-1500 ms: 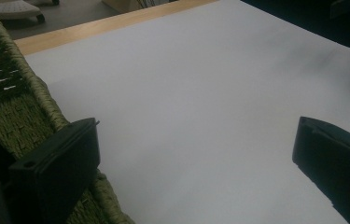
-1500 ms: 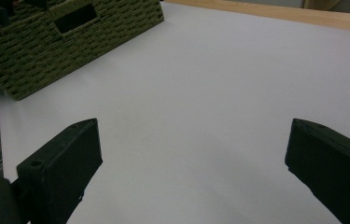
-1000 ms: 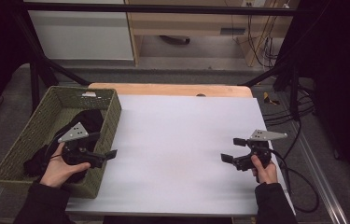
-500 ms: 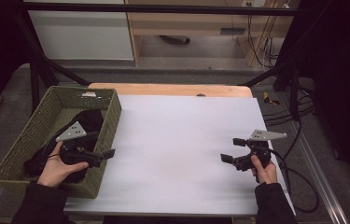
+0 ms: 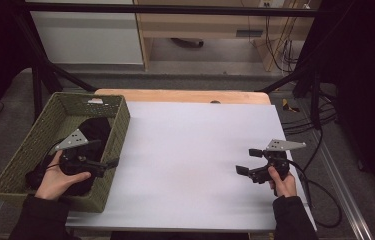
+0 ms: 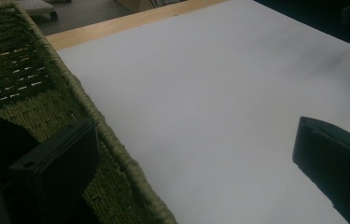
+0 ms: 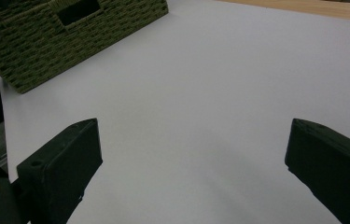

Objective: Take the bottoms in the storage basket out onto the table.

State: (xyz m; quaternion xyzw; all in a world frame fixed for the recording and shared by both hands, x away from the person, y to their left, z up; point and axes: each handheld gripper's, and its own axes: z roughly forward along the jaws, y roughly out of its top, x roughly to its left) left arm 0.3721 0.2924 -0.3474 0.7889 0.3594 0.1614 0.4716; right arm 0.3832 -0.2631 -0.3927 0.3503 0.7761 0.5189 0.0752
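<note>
**Both grippers wide open, black stuff sitting in the basket**

Closest to me, the person's left hand (image 5: 57,177) holds the left gripper (image 5: 106,154) over the near end of the green woven rectangular basket (image 5: 117,125). Its jaws are spread wide and hold nothing; in the left gripper view one jaw sits inside the basket wall and the other out over the table, so they straddle the rim. Right under that hand is the crumpled black cloth (image 5: 95,131), lying inside the basket and running from the near end towards the middle. Can't tell if the gripper actually touches it.

Over on the right, the right hand (image 5: 281,182) holds the right gripper (image 5: 247,161) low over the white sheet covering the table (image 5: 195,145), jaws spread apart too, nothing between them, well apart from the basket.

Farther back, a strip of light wooden tabletop (image 5: 185,96) peeks out past the sheet.
</note>
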